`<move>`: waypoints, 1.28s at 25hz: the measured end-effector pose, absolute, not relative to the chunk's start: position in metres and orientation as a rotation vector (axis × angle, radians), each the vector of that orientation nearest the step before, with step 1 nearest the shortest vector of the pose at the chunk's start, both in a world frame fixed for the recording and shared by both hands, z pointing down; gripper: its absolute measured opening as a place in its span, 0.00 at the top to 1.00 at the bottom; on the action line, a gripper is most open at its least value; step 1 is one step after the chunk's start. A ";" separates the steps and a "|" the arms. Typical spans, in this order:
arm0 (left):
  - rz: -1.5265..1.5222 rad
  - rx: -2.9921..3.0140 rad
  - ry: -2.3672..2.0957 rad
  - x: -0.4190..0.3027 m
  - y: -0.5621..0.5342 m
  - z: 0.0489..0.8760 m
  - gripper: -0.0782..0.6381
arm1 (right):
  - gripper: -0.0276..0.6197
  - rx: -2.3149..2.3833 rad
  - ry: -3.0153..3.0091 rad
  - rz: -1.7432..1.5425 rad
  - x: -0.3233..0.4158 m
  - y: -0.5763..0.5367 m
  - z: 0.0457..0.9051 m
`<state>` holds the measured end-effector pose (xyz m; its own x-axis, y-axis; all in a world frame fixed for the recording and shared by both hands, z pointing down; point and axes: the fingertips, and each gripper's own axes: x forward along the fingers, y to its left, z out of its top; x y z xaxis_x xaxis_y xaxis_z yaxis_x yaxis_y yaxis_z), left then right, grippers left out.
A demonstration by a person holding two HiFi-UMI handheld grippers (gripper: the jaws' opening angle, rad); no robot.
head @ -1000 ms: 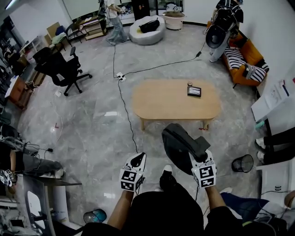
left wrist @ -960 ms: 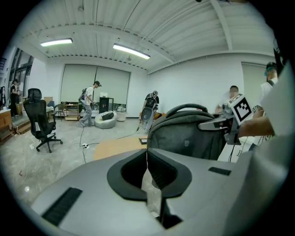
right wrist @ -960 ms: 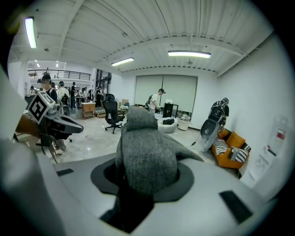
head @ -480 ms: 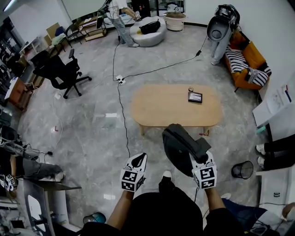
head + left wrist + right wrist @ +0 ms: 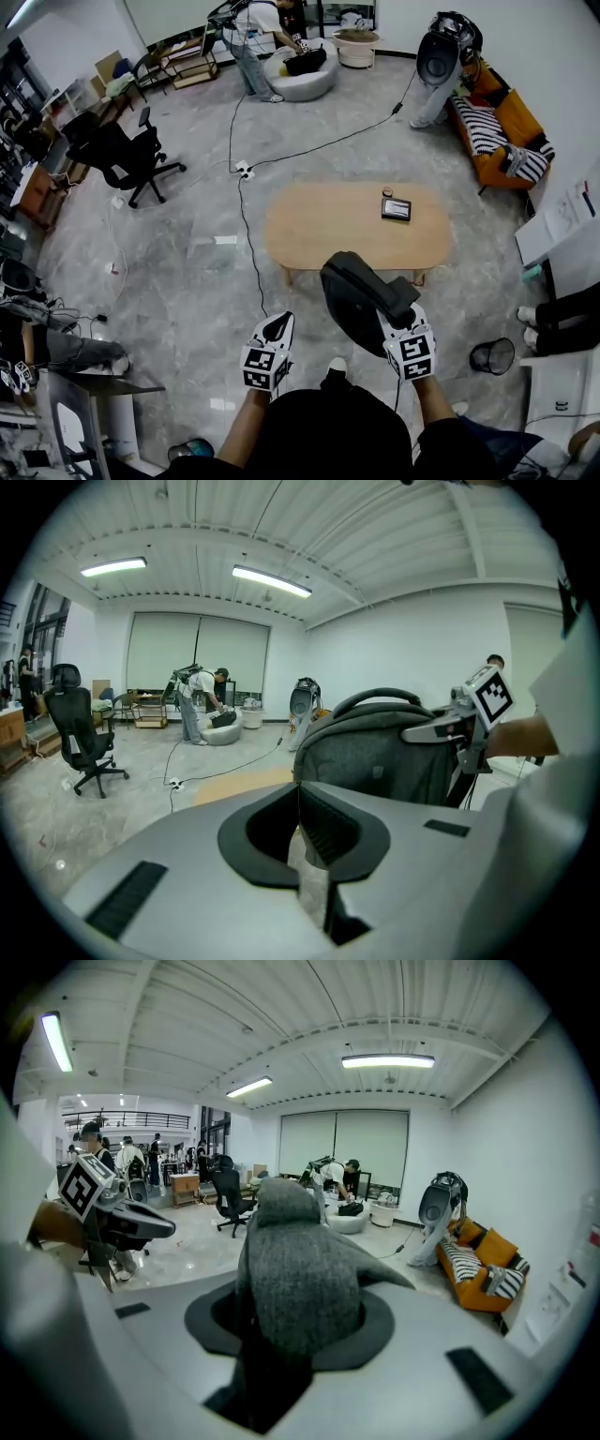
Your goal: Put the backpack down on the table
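The backpack (image 5: 356, 295) is dark grey, of a felt-like weave, rounded and bulky, with an arched top handle (image 5: 384, 696). It hangs in the air from the right claw (image 5: 394, 317), over the marble floor (image 5: 187, 281) at six o'clock of the oval wooden counter (image 5: 319, 220), close to its near edge but not on it. A small dark tablet (image 5: 396, 208) lies on the counter toward two o'clock. Only the right gripper view shows the grasp close up: a thick fold of the grey fabric fills the gap between the jaws, which are clenched on it. Only the left gripper view shows the bag's upright side and handle, with the right claw at its three o'clock. The left claw (image 5: 278, 325), at nine o'clock of the bag, has its tips together on nothing.
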<state>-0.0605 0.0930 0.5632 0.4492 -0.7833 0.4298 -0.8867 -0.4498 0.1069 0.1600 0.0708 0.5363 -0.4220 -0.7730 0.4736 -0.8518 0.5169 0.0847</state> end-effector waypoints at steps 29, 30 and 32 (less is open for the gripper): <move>0.470 2.329 -1.398 -0.059 0.035 0.588 0.87 | 0.74 1.303 -2.273 0.287 0.158 0.001 0.554; 0.465 2.326 -1.396 -0.060 0.030 0.590 0.87 | 0.74 1.303 -2.269 0.292 0.155 -0.003 0.556; 0.456 2.327 -1.394 -0.062 0.017 0.591 0.87 | 0.74 1.295 -2.264 0.301 0.150 -0.012 0.558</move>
<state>-0.0624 0.0173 0.5910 0.4531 -0.7619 0.4628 -0.8881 -0.4305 0.1609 0.1499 -0.0121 0.5577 -0.4146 -0.7387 0.5314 -0.8518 0.5205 0.0589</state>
